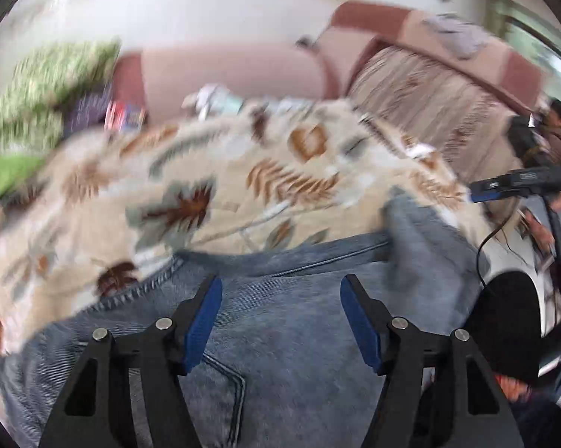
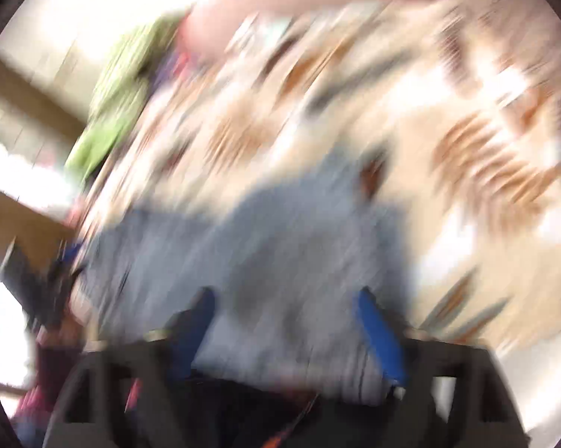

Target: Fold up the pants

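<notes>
The jeans (image 1: 280,321) are faded blue denim, the cover (image 1: 213,171) beneath is cream with brown and grey-green palm leaves, the sofa (image 1: 235,71) is pink with darker rose bands, the pillow (image 1: 49,86) is green-and-white patterned, and the pads (image 1: 202,321) are blue.

- Blue jeans (image 1: 291,336): rough denim cloth, faded.
- Leaf-print cover (image 1: 220,186): soft matt cloth.
- Left tongs (image 1: 280,321): matt black plastic, ridged blue pads (image 1: 202,324), shiny metal pins.
</notes>
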A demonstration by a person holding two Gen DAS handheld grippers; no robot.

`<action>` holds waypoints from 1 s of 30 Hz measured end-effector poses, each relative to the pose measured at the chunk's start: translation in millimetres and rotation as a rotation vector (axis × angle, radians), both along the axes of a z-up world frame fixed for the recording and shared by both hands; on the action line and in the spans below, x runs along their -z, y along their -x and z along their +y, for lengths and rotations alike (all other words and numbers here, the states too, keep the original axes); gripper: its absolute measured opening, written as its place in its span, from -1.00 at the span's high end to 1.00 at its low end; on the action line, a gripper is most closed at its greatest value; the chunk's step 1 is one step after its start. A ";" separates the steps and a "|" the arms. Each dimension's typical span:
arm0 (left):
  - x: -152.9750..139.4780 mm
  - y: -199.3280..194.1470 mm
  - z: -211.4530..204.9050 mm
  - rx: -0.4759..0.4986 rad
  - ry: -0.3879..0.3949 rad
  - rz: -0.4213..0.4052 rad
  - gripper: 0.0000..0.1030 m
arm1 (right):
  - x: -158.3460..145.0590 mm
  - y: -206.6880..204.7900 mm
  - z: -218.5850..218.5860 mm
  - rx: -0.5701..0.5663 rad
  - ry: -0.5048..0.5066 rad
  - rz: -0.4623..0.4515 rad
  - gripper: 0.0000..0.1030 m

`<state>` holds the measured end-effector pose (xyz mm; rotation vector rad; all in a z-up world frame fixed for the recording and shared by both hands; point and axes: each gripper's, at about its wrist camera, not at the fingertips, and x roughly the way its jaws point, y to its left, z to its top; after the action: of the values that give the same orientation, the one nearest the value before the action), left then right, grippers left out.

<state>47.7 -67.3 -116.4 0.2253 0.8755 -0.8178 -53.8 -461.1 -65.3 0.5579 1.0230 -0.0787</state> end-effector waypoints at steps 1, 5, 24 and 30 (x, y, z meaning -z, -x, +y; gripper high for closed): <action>11.7 -14.5 -5.9 -0.065 -0.037 0.062 -0.29 | 1.8 -6.3 -11.6 0.037 -0.004 -0.031 -0.67; 48.4 -37.0 -14.8 -0.216 -0.079 0.268 -0.16 | 34.9 -39.2 -35.0 0.096 -0.136 -0.042 -0.67; 38.9 -27.7 -73.5 -0.101 -0.087 0.102 1.00 | 94.0 -45.9 -18.0 -0.026 -0.286 -0.099 0.50; 45.2 12.9 -120.3 0.225 -0.290 -0.011 0.08 | 95.0 -23.2 -5.1 -0.085 -0.366 -0.114 0.50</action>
<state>34.8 -187.6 -161.6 0.5909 0.9688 -0.8950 -30.6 -466.3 -160.4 0.8408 0.9535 0.2180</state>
